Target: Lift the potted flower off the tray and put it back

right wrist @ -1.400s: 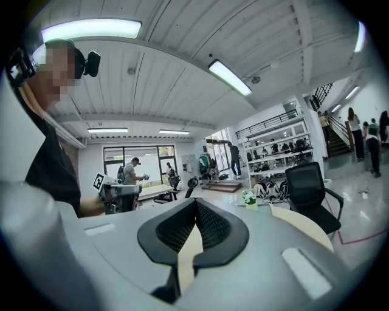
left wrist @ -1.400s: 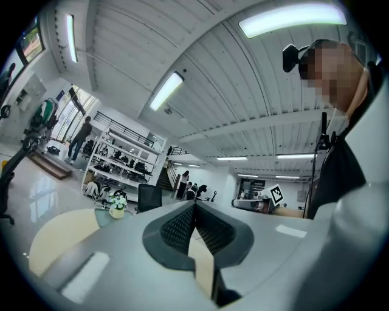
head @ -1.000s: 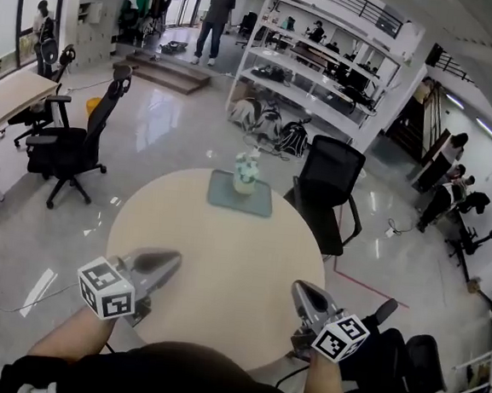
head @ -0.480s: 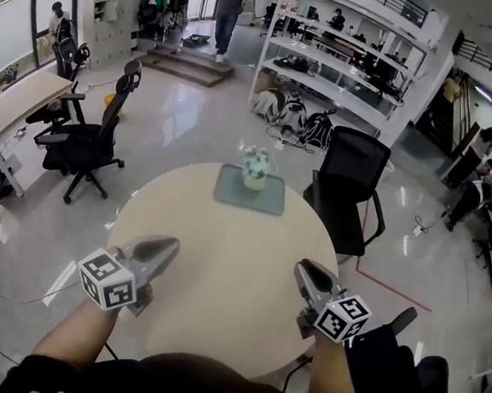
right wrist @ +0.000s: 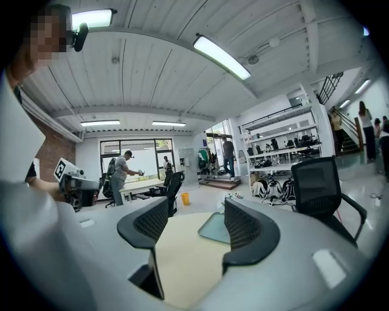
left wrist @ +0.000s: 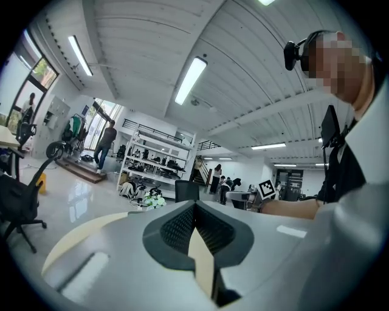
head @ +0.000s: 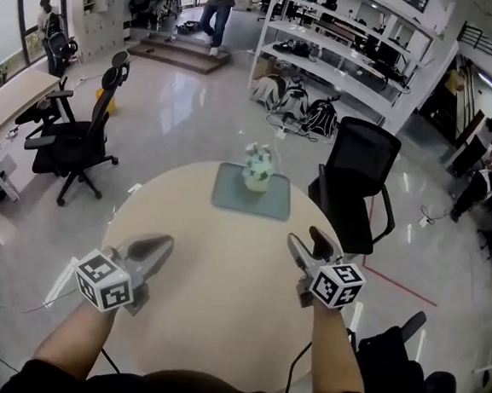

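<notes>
The potted flower point(head: 258, 168), white blooms in a pale pot, stands upright on the grey-green tray point(head: 229, 194) at the far side of the round beige table point(head: 220, 292). My left gripper point(head: 158, 245) hovers over the near left of the table, well short of the tray, with its pads together and nothing in them; in the left gripper view the left gripper point(left wrist: 194, 205) points toward the flower point(left wrist: 150, 201). My right gripper point(head: 309, 242) is nearer the tray on the right. Its jaws have just been opening; the right gripper point(right wrist: 196, 208) frames the tray point(right wrist: 213, 228) with nothing between the fingers.
A black office chair point(head: 359, 171) stands just behind the table at the right, another chair point(head: 71, 138) on the floor to the left. White shelving point(head: 343, 63) with bags under it lines the back. Several people stand around the room.
Both grippers have moved forward over the table toward the tray, the right one further. The right jaws, shut a second ago, now stand apart. The flower and tray have not moved.
</notes>
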`<state>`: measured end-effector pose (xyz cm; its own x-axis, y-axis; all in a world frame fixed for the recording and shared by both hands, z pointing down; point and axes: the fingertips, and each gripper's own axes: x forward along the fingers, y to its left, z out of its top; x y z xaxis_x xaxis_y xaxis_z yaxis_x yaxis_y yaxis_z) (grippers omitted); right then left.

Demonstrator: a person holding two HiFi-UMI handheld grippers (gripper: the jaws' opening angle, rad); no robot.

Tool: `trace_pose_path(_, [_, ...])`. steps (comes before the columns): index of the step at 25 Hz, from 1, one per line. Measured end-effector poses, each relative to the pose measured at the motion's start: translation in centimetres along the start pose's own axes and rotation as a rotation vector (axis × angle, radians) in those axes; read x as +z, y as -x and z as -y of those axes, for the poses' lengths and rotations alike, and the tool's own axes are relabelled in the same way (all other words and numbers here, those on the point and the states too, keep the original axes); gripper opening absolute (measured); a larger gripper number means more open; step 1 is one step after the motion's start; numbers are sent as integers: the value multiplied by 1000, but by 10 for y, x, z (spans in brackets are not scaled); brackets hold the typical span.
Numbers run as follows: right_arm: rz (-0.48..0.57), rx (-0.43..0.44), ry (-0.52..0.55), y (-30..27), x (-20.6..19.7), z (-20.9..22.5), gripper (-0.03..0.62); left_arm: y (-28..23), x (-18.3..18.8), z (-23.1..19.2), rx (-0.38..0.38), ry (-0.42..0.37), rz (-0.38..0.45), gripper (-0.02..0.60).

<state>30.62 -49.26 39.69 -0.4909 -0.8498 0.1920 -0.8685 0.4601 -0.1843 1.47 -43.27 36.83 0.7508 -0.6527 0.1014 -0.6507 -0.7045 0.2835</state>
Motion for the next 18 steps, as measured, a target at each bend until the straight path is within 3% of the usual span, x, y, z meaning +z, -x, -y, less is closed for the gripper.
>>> trace_pose_path(8, [-104,-63,3,-142,-60,65,424,-51,-33,-87,21,6,-26,-5])
trace_pose_path(18, [-233,-136,26,-300,-138,153,579,-123,-80,-143,-20,9,-66,-5])
